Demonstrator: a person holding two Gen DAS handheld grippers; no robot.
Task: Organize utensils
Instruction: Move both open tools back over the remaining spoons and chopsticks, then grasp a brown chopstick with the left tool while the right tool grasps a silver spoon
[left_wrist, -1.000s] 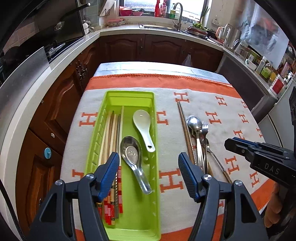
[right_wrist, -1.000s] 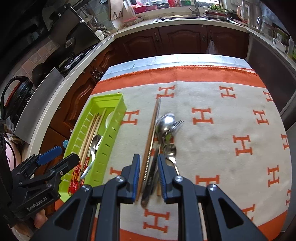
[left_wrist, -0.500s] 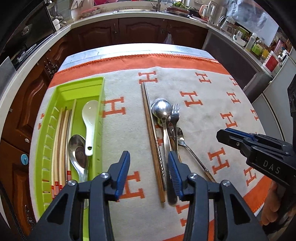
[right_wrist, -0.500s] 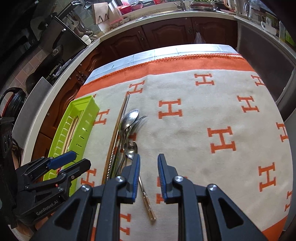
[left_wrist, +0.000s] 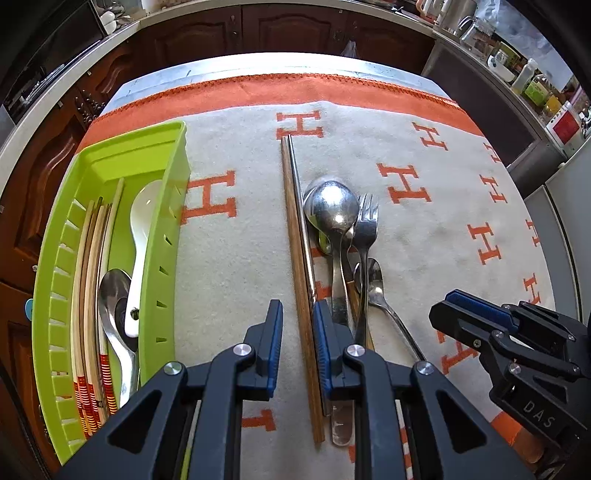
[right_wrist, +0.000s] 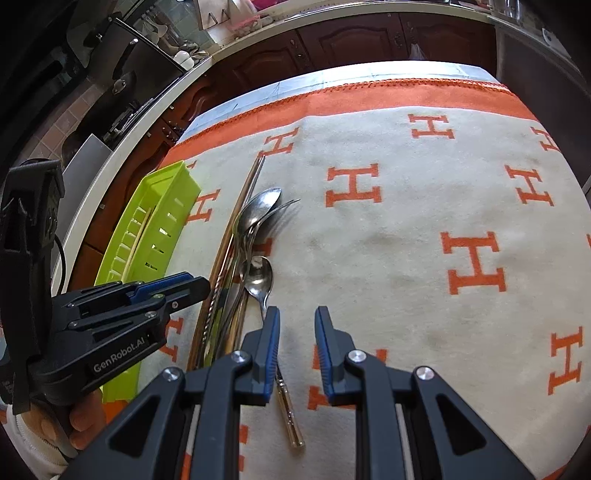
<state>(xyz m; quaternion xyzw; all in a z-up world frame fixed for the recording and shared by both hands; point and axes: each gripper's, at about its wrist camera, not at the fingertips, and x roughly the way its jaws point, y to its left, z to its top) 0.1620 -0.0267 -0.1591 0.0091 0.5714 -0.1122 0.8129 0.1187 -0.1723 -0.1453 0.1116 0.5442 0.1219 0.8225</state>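
A brown wooden and a metal chopstick (left_wrist: 299, 240) lie side by side on the cloth. My left gripper (left_wrist: 298, 343) straddles their near half, jaws closing; the right pad touches them and a gap shows at the left pad. Right of them lie a large spoon (left_wrist: 334, 206), a fork (left_wrist: 367, 221) and a small spoon (left_wrist: 376, 284). The green tray (left_wrist: 166, 258) on the left holds chopsticks, a white spoon (left_wrist: 142, 221) and a metal spoon. My right gripper (right_wrist: 297, 343) hovers narrowly open, with the small spoon (right_wrist: 260, 277) handle under its left finger.
A cream cloth with orange H marks (right_wrist: 424, 240) covers the table, and its orange border runs along the far edge. Dark wooden cabinets and a counter ring the table. The right gripper (left_wrist: 472, 314) sits low at the right of the utensil pile.
My left gripper moved right from over the tray to the loose chopsticks, came lower, and its jaws narrowed. My right gripper shifted right off the pile and lower, its gap unchanged.
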